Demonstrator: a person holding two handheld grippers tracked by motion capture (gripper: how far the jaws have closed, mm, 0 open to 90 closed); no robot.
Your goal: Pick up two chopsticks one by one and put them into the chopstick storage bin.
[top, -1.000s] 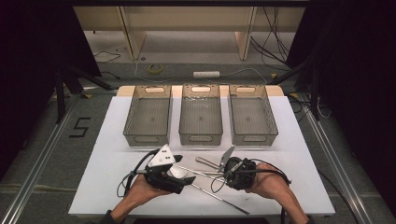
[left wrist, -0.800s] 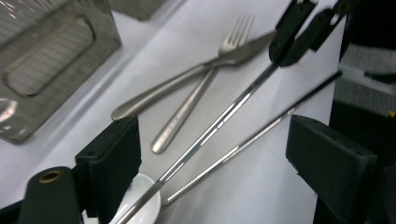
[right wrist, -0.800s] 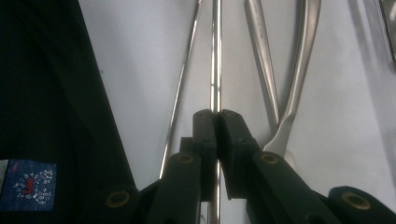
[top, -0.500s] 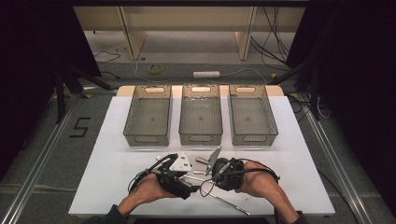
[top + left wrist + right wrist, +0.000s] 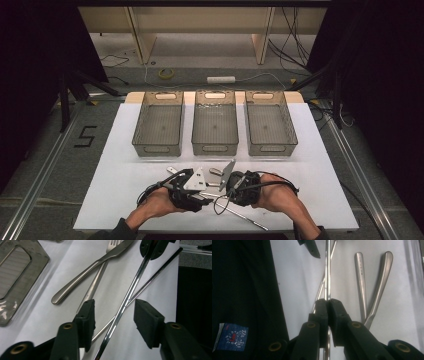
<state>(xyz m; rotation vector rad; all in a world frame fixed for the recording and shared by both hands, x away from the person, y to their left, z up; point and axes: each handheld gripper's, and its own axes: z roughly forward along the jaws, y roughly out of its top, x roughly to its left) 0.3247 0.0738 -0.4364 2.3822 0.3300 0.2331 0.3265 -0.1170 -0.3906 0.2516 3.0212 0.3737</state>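
Note:
My right gripper (image 5: pixel 328 302) is shut on a shiny metal chopstick (image 5: pixel 327 272) and holds it just above the white table (image 5: pixel 125 190). That chopstick (image 5: pixel 130 292) runs between the pads of my left gripper (image 5: pixel 114 305), whose jaws have just been closing and stand half apart, not touching it. A second chopstick (image 5: pixel 155 273) crosses under the first. In the high view both grippers, left (image 5: pixel 204 192) and right (image 5: pixel 226 191), meet tip to tip near the table's front edge. A fork (image 5: pixel 96 285) and a round-handled piece of cutlery (image 5: pixel 82 277) lie crossed beside them.
Three clear bins stand side by side at the back of the table: left (image 5: pixel 157 149), middle (image 5: pixel 215 149), right (image 5: pixel 272 148). The front table edge is close below the hands. A loose chopstick (image 5: pixel 247 219) slants toward the front right.
The two grippers have drawn together, the right one shifting left. The left gripper has turned toward the held chopstick, and its jaws now flank it.

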